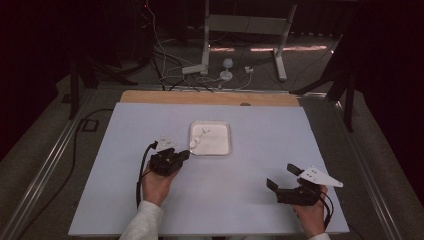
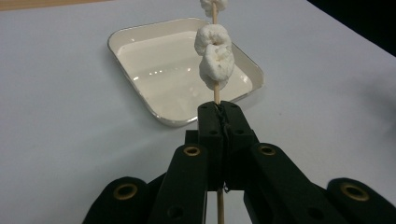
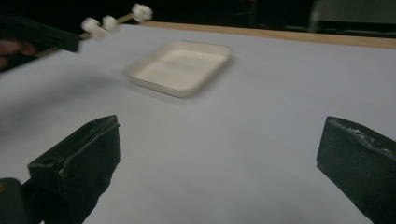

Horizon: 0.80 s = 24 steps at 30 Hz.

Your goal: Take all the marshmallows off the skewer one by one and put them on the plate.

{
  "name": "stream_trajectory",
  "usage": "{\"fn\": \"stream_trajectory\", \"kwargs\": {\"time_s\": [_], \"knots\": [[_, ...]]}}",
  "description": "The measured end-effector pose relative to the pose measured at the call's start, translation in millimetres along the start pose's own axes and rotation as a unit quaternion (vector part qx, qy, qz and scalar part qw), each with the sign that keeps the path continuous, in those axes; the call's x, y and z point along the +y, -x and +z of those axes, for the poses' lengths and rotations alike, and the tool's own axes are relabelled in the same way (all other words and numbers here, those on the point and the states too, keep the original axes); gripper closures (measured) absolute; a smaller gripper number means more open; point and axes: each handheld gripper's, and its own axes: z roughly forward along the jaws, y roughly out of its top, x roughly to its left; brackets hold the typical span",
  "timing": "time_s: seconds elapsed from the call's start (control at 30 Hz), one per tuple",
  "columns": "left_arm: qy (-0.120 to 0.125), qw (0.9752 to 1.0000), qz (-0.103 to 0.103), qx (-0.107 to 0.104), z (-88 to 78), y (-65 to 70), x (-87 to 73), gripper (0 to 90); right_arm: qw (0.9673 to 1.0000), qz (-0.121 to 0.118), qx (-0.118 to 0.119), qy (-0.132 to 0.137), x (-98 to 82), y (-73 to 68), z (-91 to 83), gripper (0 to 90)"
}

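Note:
My left gripper (image 2: pixel 218 108) is shut on a thin wooden skewer (image 2: pixel 216 96) that carries white marshmallow pieces (image 2: pixel 214 55). In the high view this gripper (image 1: pixel 186 153) is just left of a white square tray (image 1: pixel 227 150), and the skewer (image 1: pixel 199 137) reaches out over the tray's left part. In the right gripper view the skewer with its marshmallows (image 3: pixel 105 23) hangs in the air at the upper left, above the table. My right gripper (image 1: pixel 281 176) stands open near the table's front right with nothing between its jaws (image 3: pixel 219 154).
The tray (image 2: pixel 140 95) looks bare inside. A pale sheet (image 1: pixel 130 190) covers the table, with a wooden strip (image 1: pixel 150 96) along its far edge. Beyond it the floor holds cables and white stand legs (image 1: pixel 280 60).

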Motion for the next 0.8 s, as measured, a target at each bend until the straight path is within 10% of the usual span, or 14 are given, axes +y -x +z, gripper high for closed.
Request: {"fn": "stream_trajectory", "kwargs": {"time_s": [0.47, 0.8], "knots": [[0.006, 0.9992, 0.022, -0.032, -24.5, 5.9, -10.0, 89.5, 0.9973, -0.052, 0.049, 0.019, 54.8, -26.2, 51.6, 0.0], [0.009, 0.9982, 0.038, -0.045, -25.8, 11.6, -8.5, 89.5, 0.9949, -0.080, 0.054, -0.028, 83.6, -48.6, 106.4, 0.7]]}}
